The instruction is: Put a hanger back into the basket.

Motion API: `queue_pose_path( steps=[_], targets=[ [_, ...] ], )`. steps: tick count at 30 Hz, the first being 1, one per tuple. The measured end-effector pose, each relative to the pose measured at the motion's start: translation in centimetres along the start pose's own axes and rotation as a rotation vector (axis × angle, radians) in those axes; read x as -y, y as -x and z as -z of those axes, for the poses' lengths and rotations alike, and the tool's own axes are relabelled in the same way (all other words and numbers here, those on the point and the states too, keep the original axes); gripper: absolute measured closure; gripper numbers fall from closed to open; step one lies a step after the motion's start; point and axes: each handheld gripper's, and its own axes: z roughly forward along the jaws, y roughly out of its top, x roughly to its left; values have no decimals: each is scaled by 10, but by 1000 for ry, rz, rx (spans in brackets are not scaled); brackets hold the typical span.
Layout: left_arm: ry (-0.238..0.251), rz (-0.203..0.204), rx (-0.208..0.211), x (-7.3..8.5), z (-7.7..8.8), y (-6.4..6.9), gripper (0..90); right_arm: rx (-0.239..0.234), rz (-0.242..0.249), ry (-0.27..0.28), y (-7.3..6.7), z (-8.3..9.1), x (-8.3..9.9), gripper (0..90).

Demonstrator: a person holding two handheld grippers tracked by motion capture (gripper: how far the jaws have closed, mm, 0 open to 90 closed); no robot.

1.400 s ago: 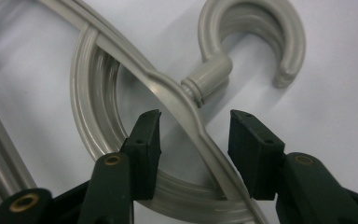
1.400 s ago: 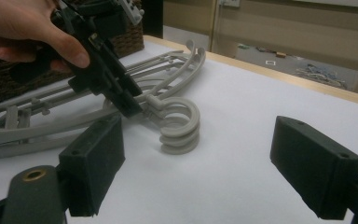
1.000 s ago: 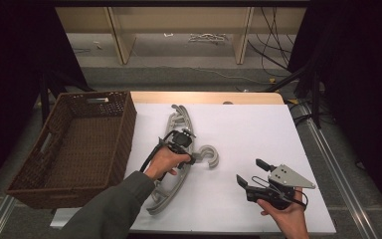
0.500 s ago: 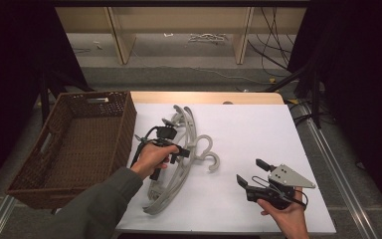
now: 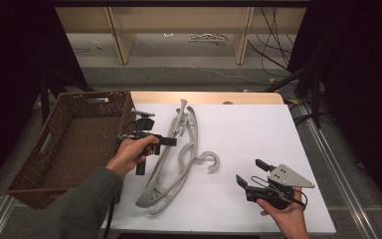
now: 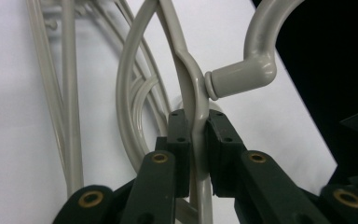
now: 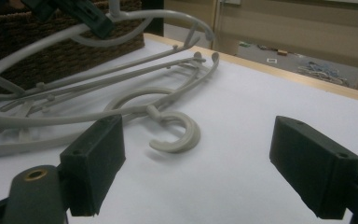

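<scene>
We find the left gripper (image 6: 196, 140), its jaws having just been closing, clamped on the slim bar of a grey curved plastic clothes hanger (image 6: 186, 70) beside its hook neck. A second matching hanger (image 5: 199, 159) lies on the white surface (image 5: 258, 129). The right gripper (image 7: 196, 158) rests with jaws wide, holding nothing.
</scene>
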Motion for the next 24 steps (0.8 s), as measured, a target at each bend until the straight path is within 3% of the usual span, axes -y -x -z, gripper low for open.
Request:
queue_pose_path(
  steps=[1, 2, 5, 6, 12, 24],
  targets=[
    [0, 0, 0, 0, 0, 0, 809, 0, 0, 0, 0, 0, 0, 191],
    [19, 10, 38, -3, 8, -1, 809, 3, 2, 1, 0, 0, 0, 190],
    [32, 5, 39, -6, 13, 0, 810, -1, 3, 0, 0, 0, 0, 190],
    [38, 3, 61, -7, 17, 2, 810, 0, 3, -5, 0, 0, 0, 191],
    [74, -27, 96, -15, 30, 12, 811, 0, 5, -6, 0, 0, 0, 191],
    [134, -117, 94, -35, 69, 30, 812, -2, -2, -4, 0, 0, 0, 191]
  ],
)
